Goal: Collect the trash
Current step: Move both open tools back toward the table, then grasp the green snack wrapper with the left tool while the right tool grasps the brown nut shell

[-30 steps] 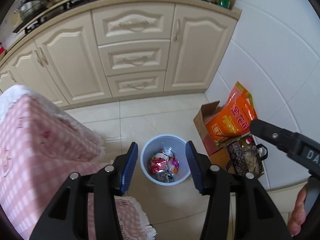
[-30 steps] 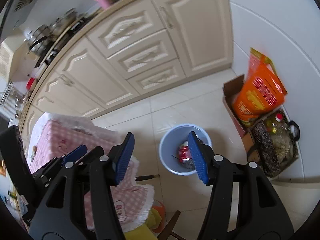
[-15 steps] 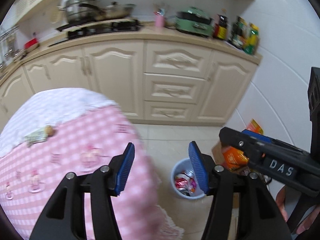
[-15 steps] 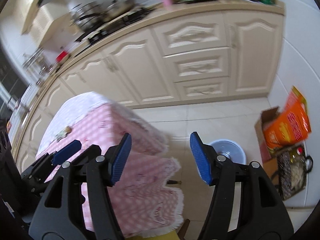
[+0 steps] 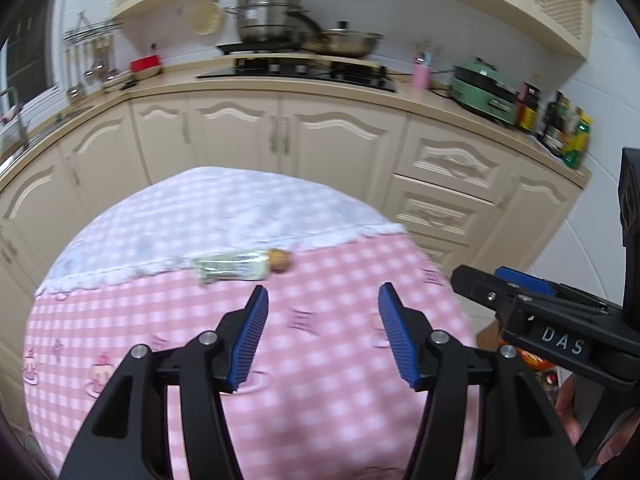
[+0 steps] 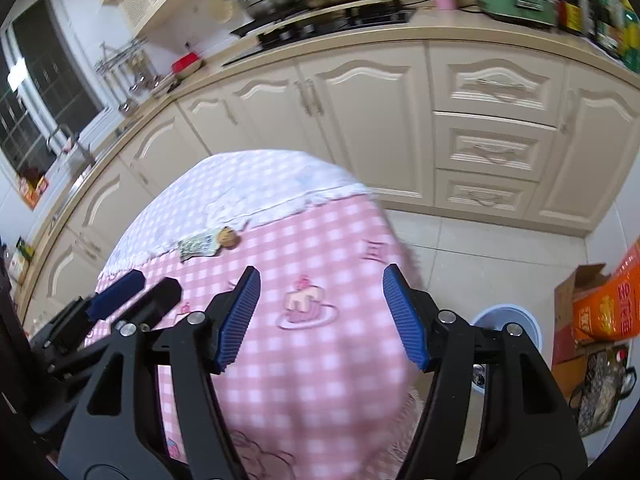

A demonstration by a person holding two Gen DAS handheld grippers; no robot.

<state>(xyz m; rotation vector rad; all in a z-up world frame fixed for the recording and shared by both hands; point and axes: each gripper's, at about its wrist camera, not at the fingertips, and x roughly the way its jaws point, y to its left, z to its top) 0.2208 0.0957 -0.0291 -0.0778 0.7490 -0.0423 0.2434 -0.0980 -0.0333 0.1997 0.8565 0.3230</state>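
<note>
Wrapper (image 5: pixel 232 269) lengthwise across tablecloth (image 5: pixel 320 420), perhaps brown crumb-end rightward; both grippers (image 5: pixel 320 334) (image 6: pixel 320 316) apart, empty.

Steel pots (image 5: pixel 272 16) sit on the stove (image 5: pixel 298 70) above cream cabinets (image 5: pixel 328 148).

Checked cloth tablecloth (image 5: pixel 320 360) matt; crinkly glossy plastic wrapper (image 5: pixel 232 268); shiny metal pots (image 5: pixel 268 16); glossy floor tiles (image 6: pixel 480 256)

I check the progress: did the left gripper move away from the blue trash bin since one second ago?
Yes. The left gripper swung off the bin, which has left its view, and now points over the pink tablecloth, fingers open and empty.
</note>
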